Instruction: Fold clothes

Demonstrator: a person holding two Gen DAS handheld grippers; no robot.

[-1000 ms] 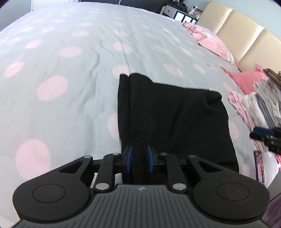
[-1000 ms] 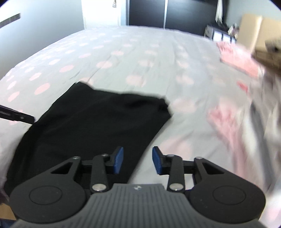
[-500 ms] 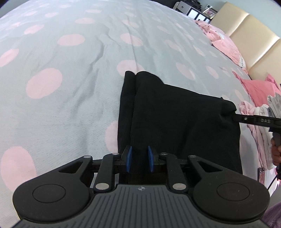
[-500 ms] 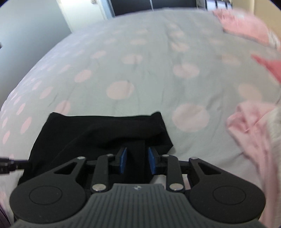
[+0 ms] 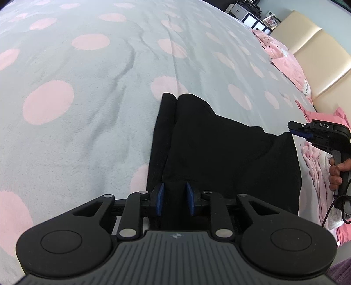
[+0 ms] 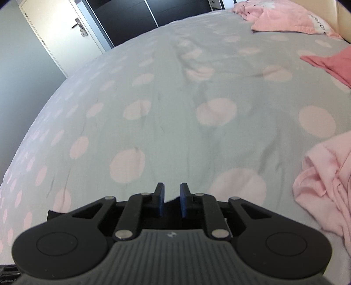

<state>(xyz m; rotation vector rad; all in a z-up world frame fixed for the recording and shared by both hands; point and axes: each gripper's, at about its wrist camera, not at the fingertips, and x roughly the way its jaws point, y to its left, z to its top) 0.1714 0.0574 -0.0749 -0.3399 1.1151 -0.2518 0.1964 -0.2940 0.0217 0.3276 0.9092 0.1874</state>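
Note:
A black garment lies flat on the grey bedspread with pink dots. My left gripper sits at its near edge. A fold of black cloth fills the gap between the blue pads, and the jaws are opening slightly. In the left wrist view my right gripper is at the garment's far right corner, held by a hand. In the right wrist view its jaws are closing at my right gripper, and a hump of the black cloth spans from pad to pad low between them.
Crumpled pink clothes lie on the bed right of the garment. A pink pillow and a cream headboard are at the far right. A door and dark wardrobe stand beyond the bed. Bare bedspread stretches left and ahead.
My right gripper swung across to the garment's right corner and narrowed its jaws around the cloth. My left gripper sank a little toward the bed, still with the fold between its pads.

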